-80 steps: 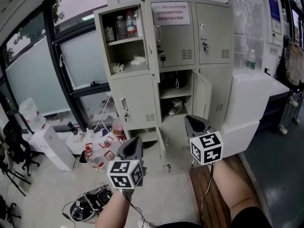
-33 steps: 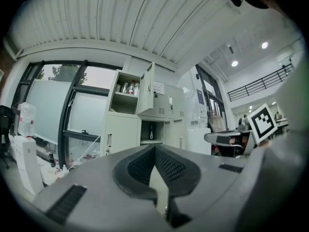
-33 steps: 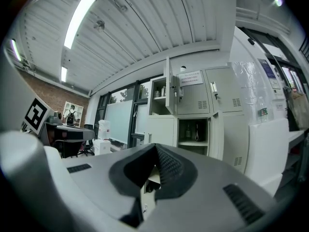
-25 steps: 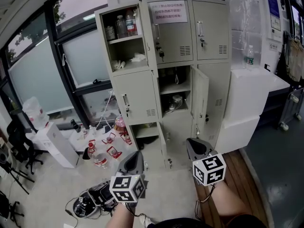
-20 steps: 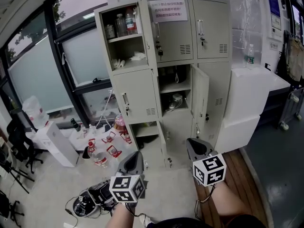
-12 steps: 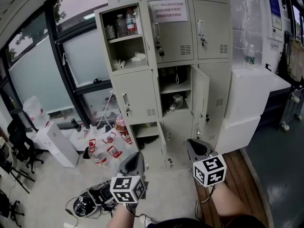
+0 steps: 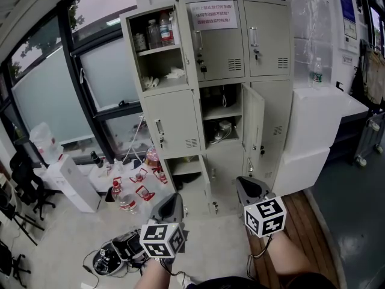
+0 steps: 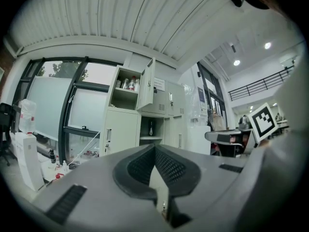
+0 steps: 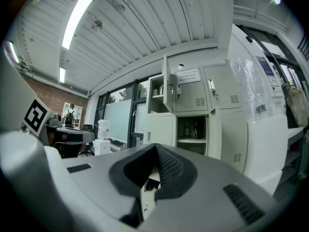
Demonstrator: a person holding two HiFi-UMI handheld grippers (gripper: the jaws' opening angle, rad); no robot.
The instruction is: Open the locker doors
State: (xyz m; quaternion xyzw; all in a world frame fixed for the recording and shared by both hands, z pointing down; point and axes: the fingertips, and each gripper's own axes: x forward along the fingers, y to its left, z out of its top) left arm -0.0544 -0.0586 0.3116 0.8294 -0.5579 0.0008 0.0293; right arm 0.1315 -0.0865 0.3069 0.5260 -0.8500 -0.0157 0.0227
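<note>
Both claws are low and well short of the locker (image 7: 272,77), so this looks like a pause between doors. Your left claw (image 7: 172,197) is pinched closed with nothing in it, and the left gripper view shows its tips meeting (image 8: 155,148). Your right claw (image 7: 242,183) is also closed and empty, its pads together in its own view (image 9: 155,149).

Ahead of and above the left claw, the top-left door (image 7: 187,44) is swung open. Straight ahead of the right claw, the middle door (image 7: 252,125) hangs open too. These doors look closed:

- **Top-middle door** (image 7: 221,44), high above both claws, with the paper notice.
- **Top-right door** (image 7: 269,38), up and to the right of the right claw.
- **Left-middle door** (image 7: 172,125), ahead of and above the left claw.

To do the next one well, I'd open the claw before you reach in, not at the door. The left-middle door's handle (image 7: 159,127) seems the nearest target for the left claw. Come at it square and close on it firmly. Then pull along the door's hinge arc instead of straight back, so the grip doesn't slip off.

Both forearms reach forward from the bottom of the head view. The claws point level toward the locker, marker cubes facing you, left a touch lower than right.
</note>
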